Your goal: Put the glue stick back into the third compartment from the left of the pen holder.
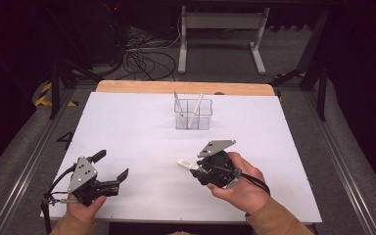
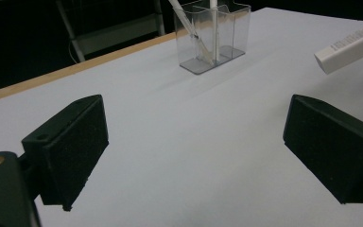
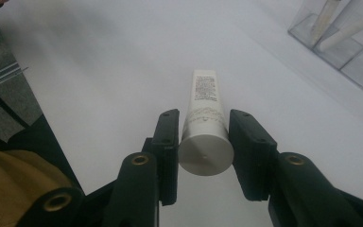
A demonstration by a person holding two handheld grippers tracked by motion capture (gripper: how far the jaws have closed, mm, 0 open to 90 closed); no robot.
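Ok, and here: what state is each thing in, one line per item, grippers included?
Right gripper: shut on the white tube, off the table.
White tube: clamped near its cap, held about level.
Left gripper: open, nothing between its jaws.
Clear organizer: upright, two white tubes leaning inside.

Small dark print is seen on the white tube (image 3: 203, 101), perhaps an ingredients block, but no word can be made out.

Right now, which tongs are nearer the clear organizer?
Right. The right tongs, shut on a white tube, sit nearer the clear organizer; the left tongs rest open at the table's near-left corner, farther off.
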